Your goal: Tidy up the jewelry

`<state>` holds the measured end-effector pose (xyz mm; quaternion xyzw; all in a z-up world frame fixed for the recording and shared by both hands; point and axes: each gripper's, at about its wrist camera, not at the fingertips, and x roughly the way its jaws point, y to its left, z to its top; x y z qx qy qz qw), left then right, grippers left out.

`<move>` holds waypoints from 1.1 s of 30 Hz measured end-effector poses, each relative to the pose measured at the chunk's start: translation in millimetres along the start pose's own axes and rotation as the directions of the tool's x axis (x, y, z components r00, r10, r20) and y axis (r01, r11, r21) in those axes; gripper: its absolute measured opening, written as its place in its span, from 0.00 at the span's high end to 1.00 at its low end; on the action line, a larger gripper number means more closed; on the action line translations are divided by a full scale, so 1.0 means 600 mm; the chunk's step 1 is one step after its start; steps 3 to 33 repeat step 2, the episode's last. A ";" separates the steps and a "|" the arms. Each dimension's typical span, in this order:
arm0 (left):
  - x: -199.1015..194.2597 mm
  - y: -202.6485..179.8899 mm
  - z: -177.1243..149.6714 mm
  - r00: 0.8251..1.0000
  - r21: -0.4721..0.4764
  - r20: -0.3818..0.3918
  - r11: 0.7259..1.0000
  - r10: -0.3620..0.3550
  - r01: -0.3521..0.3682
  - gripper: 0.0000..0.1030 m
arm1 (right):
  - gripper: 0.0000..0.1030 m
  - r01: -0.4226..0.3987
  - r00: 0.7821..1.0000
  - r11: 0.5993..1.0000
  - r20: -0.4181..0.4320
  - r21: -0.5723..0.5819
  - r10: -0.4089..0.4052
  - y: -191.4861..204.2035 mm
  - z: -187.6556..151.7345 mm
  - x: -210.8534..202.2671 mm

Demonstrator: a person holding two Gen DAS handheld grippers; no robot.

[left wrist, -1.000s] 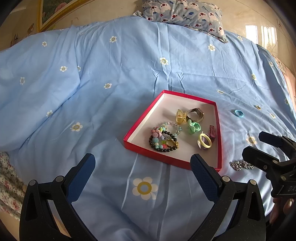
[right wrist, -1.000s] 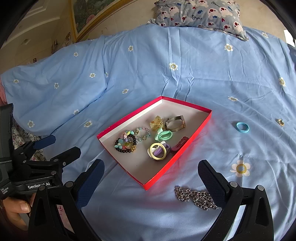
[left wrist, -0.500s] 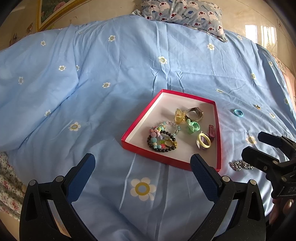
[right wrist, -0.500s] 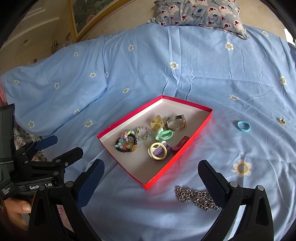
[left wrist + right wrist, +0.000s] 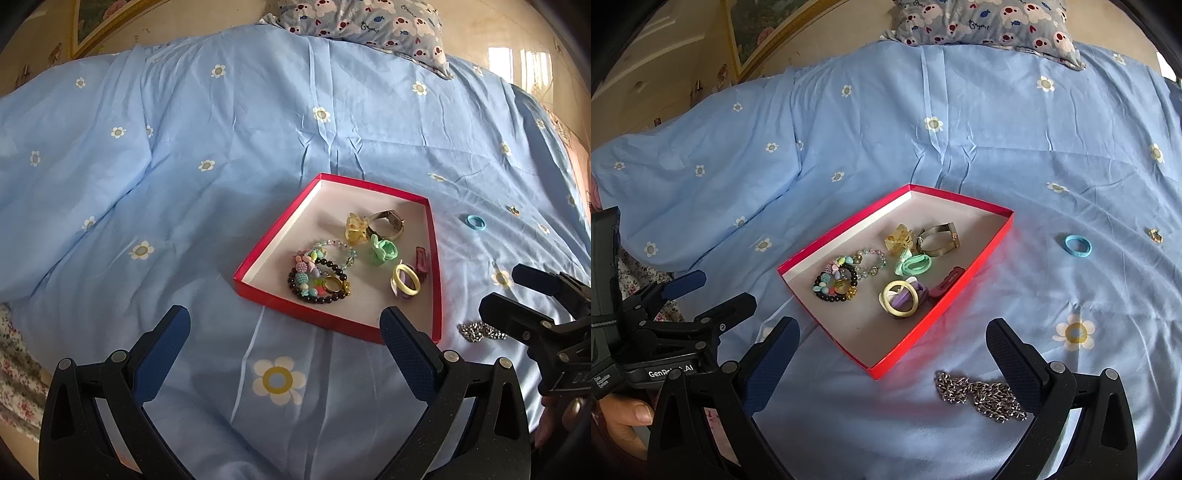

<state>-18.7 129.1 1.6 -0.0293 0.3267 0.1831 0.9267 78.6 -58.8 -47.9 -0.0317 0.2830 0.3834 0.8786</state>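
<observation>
A red tray [image 5: 274, 237] [image 5: 975, 267] lies on the blue bedspread and holds several pieces: beaded bracelets [image 5: 317, 277] [image 5: 836, 280], a metal cuff [image 5: 938, 240], a green tie [image 5: 912, 264] and a cream ring [image 5: 899, 299]. A silver chain [image 5: 980, 397] [image 5: 480, 331] lies outside the tray's near right corner. A blue hair band [image 5: 1078, 245] [image 5: 475, 222] and a small gold piece [image 5: 1155, 235] lie further right. My left gripper [image 5: 284, 343] is open and empty, near the tray's front edge. My right gripper [image 5: 892, 350] is open and empty, with the chain just inside its right finger.
The bedspread [image 5: 221, 147] has daisy prints and soft folds. A patterned pillow [image 5: 986, 22] lies at the head of the bed. A framed picture [image 5: 757, 33] leans on the wall at the back left. Each gripper shows in the other's view.
Both views have crept slightly back and up from the tray. Nothing was taken hold of or moved.
</observation>
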 end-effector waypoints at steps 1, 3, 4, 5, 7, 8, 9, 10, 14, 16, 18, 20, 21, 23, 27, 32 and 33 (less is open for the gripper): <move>0.001 0.000 0.000 1.000 -0.001 0.000 1.000 -0.002 0.002 0.00 | 0.01 0.000 1.000 1.000 -0.001 0.001 0.000 -0.001 0.001 0.001; 0.003 0.001 0.002 1.000 -0.002 0.001 1.000 -0.005 0.005 0.00 | 0.01 -0.001 1.000 1.000 -0.002 0.002 0.001 -0.001 0.001 0.002; 0.003 0.001 0.002 1.000 -0.002 0.001 1.000 -0.005 0.005 0.00 | 0.01 -0.001 1.000 1.000 -0.002 0.002 0.001 -0.001 0.001 0.002; 0.003 0.001 0.002 1.000 -0.002 0.001 1.000 -0.005 0.005 0.00 | 0.01 -0.001 1.000 1.000 -0.002 0.002 0.001 -0.001 0.001 0.002; 0.003 0.001 0.002 1.000 -0.002 0.001 1.000 -0.005 0.005 0.00 | 0.01 -0.001 1.000 1.000 -0.002 0.002 0.001 -0.001 0.001 0.002; 0.003 0.001 0.002 1.000 -0.002 0.001 1.000 -0.005 0.005 0.00 | 0.01 -0.001 1.000 1.000 -0.002 0.002 0.001 -0.001 0.001 0.002; 0.003 0.001 0.002 1.000 -0.002 0.001 1.000 -0.005 0.005 0.00 | 0.01 -0.001 1.000 1.000 -0.002 0.002 0.001 -0.001 0.001 0.002; 0.003 0.001 0.002 1.000 -0.002 0.001 1.000 -0.005 0.005 0.00 | 0.01 -0.001 1.000 1.000 -0.002 0.002 0.001 -0.001 0.001 0.002; 0.003 0.001 0.002 1.000 -0.002 0.001 1.000 -0.005 0.005 0.00 | 0.01 -0.001 1.000 1.000 -0.002 0.002 0.001 -0.001 0.001 0.002; 0.003 0.001 0.002 1.000 -0.002 0.001 1.000 -0.005 0.005 0.00 | 0.01 -0.001 1.000 1.000 -0.002 0.002 0.001 -0.001 0.001 0.002; 0.003 0.001 0.002 1.000 -0.002 0.001 1.000 -0.005 0.005 0.00 | 0.01 -0.001 1.000 1.000 -0.002 0.002 0.001 -0.001 0.001 0.002; 0.003 0.001 0.002 1.000 -0.002 0.001 1.000 -0.005 0.005 0.00 | 0.01 -0.001 1.000 1.000 -0.002 0.002 0.001 -0.001 0.001 0.002; 0.003 0.001 0.002 1.000 -0.002 0.001 1.000 -0.005 0.005 0.00 | 0.01 -0.001 1.000 1.000 -0.002 0.002 0.001 -0.001 0.001 0.002; 0.003 0.001 0.002 1.000 -0.002 0.001 1.000 -0.005 0.005 0.00 | 0.01 -0.001 1.000 1.000 -0.002 0.002 0.001 -0.001 0.001 0.002; 0.003 0.001 0.002 1.000 -0.002 0.001 1.000 -0.005 0.005 0.00 | 0.01 -0.001 1.000 1.000 -0.002 0.002 0.001 -0.001 0.001 0.002; 0.003 0.001 0.002 1.000 -0.002 0.001 1.000 -0.005 0.005 0.00 | 0.01 -0.001 1.000 1.000 -0.002 0.002 0.001 -0.001 0.001 0.002; 0.003 0.001 0.002 1.000 -0.002 0.001 1.000 -0.005 0.005 0.00 | 0.01 -0.001 1.000 1.000 -0.002 0.002 0.001 -0.001 0.001 0.002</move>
